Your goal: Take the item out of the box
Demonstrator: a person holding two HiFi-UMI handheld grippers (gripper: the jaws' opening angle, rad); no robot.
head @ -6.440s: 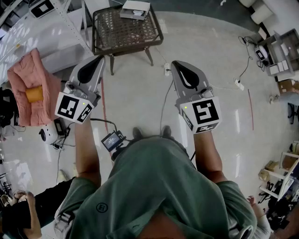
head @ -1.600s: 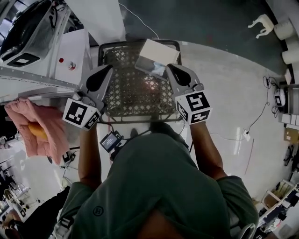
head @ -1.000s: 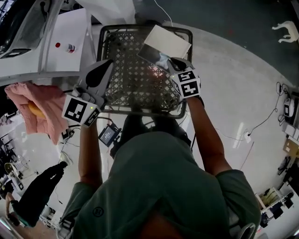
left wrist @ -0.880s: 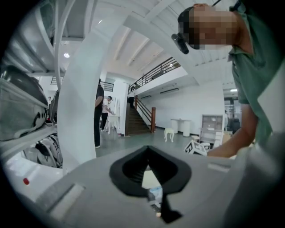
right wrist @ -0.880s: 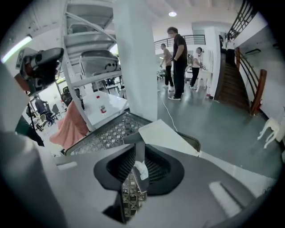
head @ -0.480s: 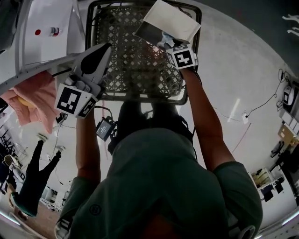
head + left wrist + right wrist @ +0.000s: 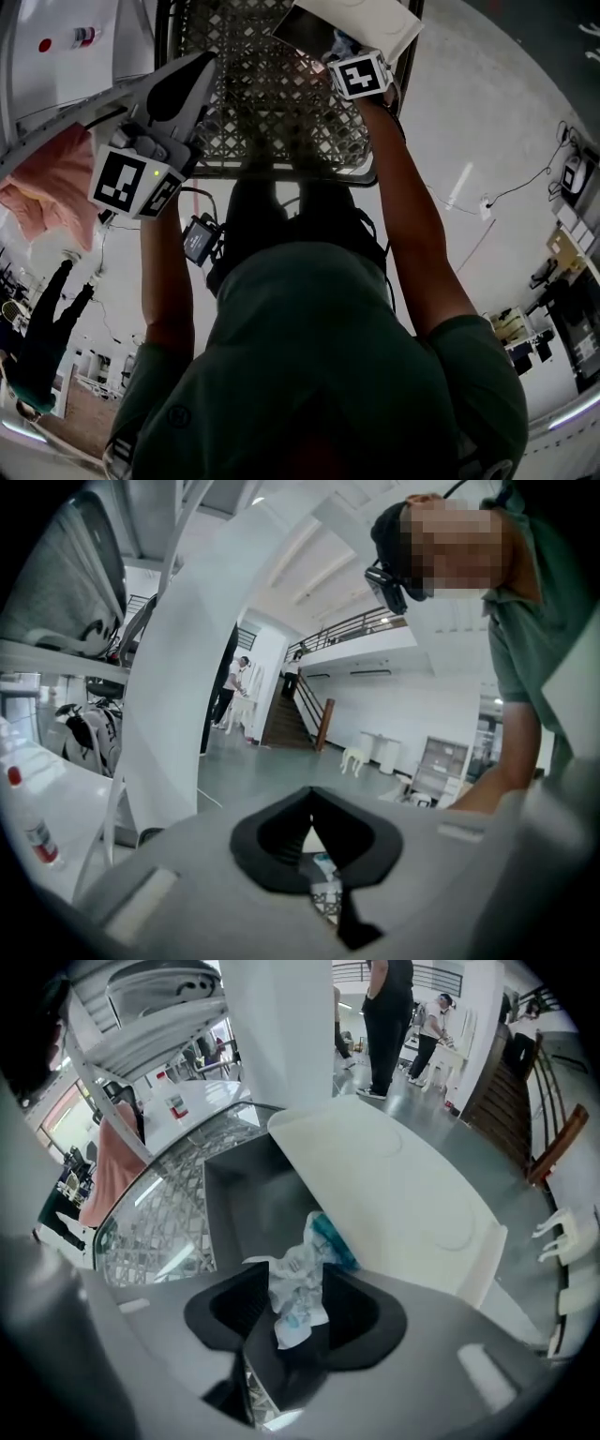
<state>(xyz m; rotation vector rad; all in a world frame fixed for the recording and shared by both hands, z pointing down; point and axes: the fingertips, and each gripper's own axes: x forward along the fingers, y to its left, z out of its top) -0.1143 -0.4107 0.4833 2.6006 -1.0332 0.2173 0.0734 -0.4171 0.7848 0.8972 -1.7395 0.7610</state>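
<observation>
A white box with its lid [image 7: 366, 17] up stands on the far right corner of a wire-mesh table [image 7: 253, 103]. In the right gripper view the lid [image 7: 394, 1194] leans back over the box's dark inside [image 7: 248, 1208]. A crumpled white and teal packet [image 7: 298, 1302] sticks up out of it. My right gripper [image 7: 293, 1267] points steeply down into the box [image 7: 336, 47]. Its jaws have just been opening and stand wide on either side of the packet, not pressing on it. My left gripper [image 7: 200, 64] hovers over the table's left edge, its tips [image 7: 310, 794] together on nothing.
A pink cloth [image 7: 42, 187] hangs from a white rack [image 7: 56, 37] left of the table; it also shows in the right gripper view [image 7: 112, 1166]. A small black device [image 7: 199, 239] dangles at the person's waist. Other people [image 7: 386, 1016] stand farther off in the hall.
My right gripper has come down to the box and its jaws have spread around the packet. The left gripper has sunk toward the table's left edge.
</observation>
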